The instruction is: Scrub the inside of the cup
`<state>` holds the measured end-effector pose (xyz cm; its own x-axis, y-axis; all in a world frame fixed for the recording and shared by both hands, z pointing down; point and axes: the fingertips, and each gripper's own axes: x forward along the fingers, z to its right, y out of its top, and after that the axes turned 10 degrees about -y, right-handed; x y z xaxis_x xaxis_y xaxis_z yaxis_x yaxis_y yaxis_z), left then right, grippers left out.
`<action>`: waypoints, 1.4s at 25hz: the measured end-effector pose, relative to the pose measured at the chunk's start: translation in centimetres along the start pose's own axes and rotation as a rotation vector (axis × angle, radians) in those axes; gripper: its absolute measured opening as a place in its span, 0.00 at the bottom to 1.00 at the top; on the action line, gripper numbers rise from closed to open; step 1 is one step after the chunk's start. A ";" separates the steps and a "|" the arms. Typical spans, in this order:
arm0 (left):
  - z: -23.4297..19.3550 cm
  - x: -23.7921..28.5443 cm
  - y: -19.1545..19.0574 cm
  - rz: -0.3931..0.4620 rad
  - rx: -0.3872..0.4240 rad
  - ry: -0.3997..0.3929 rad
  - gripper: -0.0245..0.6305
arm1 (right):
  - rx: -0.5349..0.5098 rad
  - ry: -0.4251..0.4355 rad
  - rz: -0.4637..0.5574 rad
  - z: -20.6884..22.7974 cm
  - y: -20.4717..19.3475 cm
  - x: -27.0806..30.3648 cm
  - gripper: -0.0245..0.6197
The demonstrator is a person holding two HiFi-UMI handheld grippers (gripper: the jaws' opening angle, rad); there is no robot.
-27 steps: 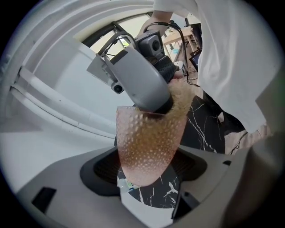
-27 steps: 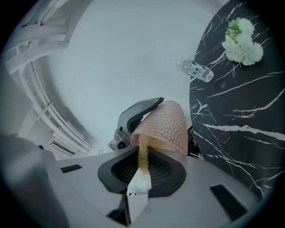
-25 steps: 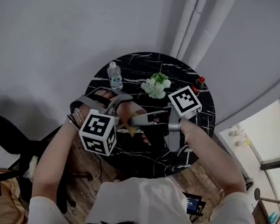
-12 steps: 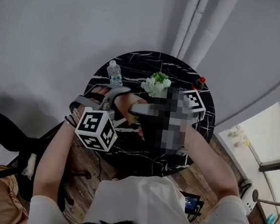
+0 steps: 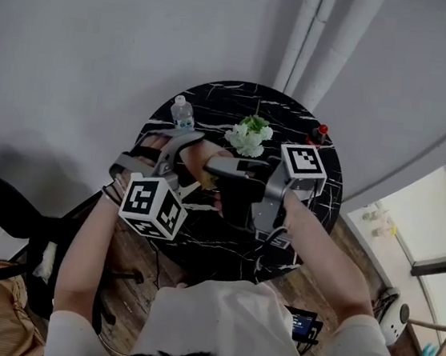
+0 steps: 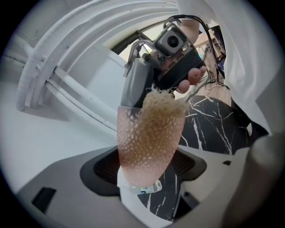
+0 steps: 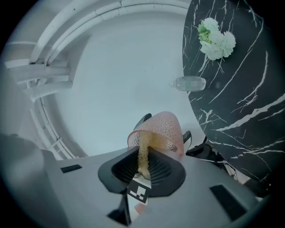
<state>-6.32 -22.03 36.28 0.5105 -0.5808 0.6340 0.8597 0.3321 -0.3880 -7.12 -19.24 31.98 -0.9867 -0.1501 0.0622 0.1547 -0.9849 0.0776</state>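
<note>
The left tongs [image 6: 147, 171] grasp a tapered pink cup [image 6: 149, 129], translucent and dimpled. The right tongs [image 7: 143, 170] pinch a fibrous tan sponge [image 7: 143, 153] reaching inside it

No word, brand or number is legible. The white cubes [image 5: 153, 206] on the left gripper [image 5: 181, 147] and right gripper [image 5: 215, 166] bear only black-and-white square marker patterns; the label on the small clear plastic water bottle [image 5: 183, 115] is too small to read.
</note>
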 end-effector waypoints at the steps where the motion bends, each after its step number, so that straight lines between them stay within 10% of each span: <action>1: -0.4 -0.1 0.0 -0.002 0.005 0.029 0.57 | 0.004 0.005 0.006 -0.2 0.2 0.1 0.13; 35: -4.8 -3.8 -0.4 0.109 -0.156 0.421 0.57 | 0.303 0.323 0.307 -4.9 2.9 0.0 0.13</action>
<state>-8.71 -23.53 30.81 0.5195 -0.8108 0.2696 0.7724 0.3108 -0.5539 -6.88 -22.52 27.32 -0.8516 -0.4930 -0.1782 0.3988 -0.8299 0.3902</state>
